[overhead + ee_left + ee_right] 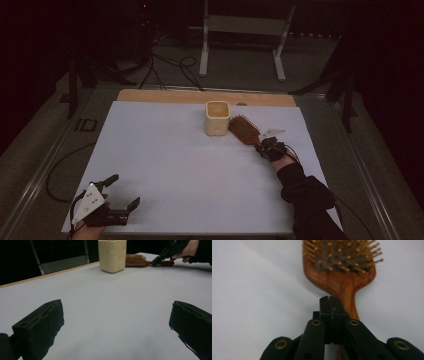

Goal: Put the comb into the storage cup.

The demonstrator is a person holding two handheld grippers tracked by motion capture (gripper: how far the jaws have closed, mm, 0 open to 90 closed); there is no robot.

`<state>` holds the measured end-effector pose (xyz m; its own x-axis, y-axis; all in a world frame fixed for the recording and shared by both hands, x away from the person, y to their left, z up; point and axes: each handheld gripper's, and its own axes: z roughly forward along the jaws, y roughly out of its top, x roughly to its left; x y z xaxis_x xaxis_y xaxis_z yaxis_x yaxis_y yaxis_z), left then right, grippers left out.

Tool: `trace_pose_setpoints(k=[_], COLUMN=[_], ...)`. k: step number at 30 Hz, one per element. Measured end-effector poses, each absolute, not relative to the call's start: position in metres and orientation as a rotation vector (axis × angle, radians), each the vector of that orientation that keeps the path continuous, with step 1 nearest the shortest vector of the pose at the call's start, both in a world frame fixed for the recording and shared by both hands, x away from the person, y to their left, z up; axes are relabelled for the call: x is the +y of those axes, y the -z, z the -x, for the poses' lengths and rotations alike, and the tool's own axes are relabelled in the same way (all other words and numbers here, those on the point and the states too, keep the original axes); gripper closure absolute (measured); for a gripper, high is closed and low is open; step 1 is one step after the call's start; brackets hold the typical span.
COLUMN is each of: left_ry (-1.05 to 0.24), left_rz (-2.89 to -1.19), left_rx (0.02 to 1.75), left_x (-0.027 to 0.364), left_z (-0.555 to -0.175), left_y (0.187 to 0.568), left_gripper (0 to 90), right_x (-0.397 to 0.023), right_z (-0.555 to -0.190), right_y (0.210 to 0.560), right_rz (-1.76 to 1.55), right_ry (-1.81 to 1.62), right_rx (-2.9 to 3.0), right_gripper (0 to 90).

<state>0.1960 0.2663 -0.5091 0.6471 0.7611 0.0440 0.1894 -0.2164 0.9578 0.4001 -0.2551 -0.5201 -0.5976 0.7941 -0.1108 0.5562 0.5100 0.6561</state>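
Note:
A wooden hairbrush (244, 129) (339, 277) lies bristles up on the white sheet, just right of a cream cup (217, 118) (112, 255). My right gripper (262, 146) (329, 300) hovers over the brush's handle, its jaws pressed together with nothing between them; the handle runs beneath them. In the left gripper view that gripper (154, 263) points at the brush (136, 260). My left gripper (125, 190) (115, 322) rests near the front left corner of the sheet, jaws wide open around bare sheet.
The white sheet (175, 160) covers the table, with a strip of wood (165, 96) showing along the far edge. Beyond the table stand a metal frame (245, 25) and cables (170, 65) on the floor.

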Motion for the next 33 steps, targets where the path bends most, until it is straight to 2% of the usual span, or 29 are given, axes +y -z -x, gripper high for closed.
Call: trace_pose_setpoints(k=[14, 16, 21, 33], left_ry=[-0.635, -0.635, -0.633, -0.63], left_rz=[-1.748, -1.748, -1.748, -1.746], left_rx=[0.772, 0.771, 0.771, 0.772], left_x=[0.266, 0.266, 0.266, 0.266], left_z=[-0.196, -0.196, -0.196, -0.196], left_y=[0.509, 0.509, 0.509, 0.509], left_gripper=[0.0, 0.0, 0.0, 0.0], right_x=[-0.269, -0.273, -0.282, -0.286], right_z=[-0.4, -0.399, -0.402, -0.413], right_y=[0.5, 0.493, 0.482, 0.48], right_rz=[-1.099, -1.094, -1.093, -1.115], right_ry=[-0.834, -0.834, -0.808, -0.763], right_rx=[2.341, 2.34, 2.365, 2.497], right_gripper=[90.0, 87.5, 76.1, 36.7])
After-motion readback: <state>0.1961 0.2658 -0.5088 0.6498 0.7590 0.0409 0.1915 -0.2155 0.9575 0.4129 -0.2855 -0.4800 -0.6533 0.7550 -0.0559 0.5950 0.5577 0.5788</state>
